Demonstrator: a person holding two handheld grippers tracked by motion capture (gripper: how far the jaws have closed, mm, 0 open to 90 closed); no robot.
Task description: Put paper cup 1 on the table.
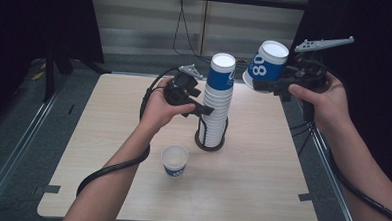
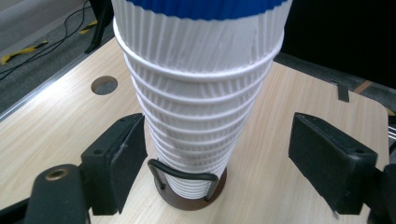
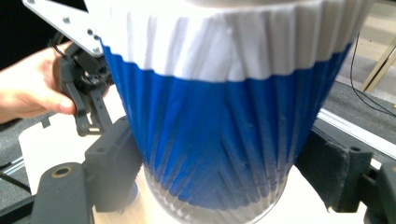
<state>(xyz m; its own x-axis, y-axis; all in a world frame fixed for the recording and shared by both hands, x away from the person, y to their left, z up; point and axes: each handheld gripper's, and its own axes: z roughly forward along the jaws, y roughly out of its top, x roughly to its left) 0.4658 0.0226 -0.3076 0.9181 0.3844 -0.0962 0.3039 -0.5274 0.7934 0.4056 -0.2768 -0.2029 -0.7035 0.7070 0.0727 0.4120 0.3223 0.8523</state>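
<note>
A tall stack of upside-down white ribbed paper cups (image 1: 216, 109), topped by a blue one, stands in a dark round holder (image 1: 201, 141) at the table's middle. My left gripper (image 1: 208, 111) is at the stack's left side. In the left gripper view its jaws straddle the stack (image 2: 201, 93) above the holder (image 2: 187, 201), and the left gripper (image 2: 219, 130) is open, its right pad well clear. My right gripper (image 1: 260, 82) holds a blue-and-white cup (image 1: 269, 61) in the air, right of the stack's top. The right gripper (image 3: 219, 158) is shut on that cup (image 3: 224, 130).
A single blue-and-white cup (image 1: 175, 160) stands upright in front of the stack. The light wooden table (image 1: 108, 136) has a round hole (image 2: 103, 85) near one edge. Cables trail from both grippers, and dark curtains and a rail surround the table.
</note>
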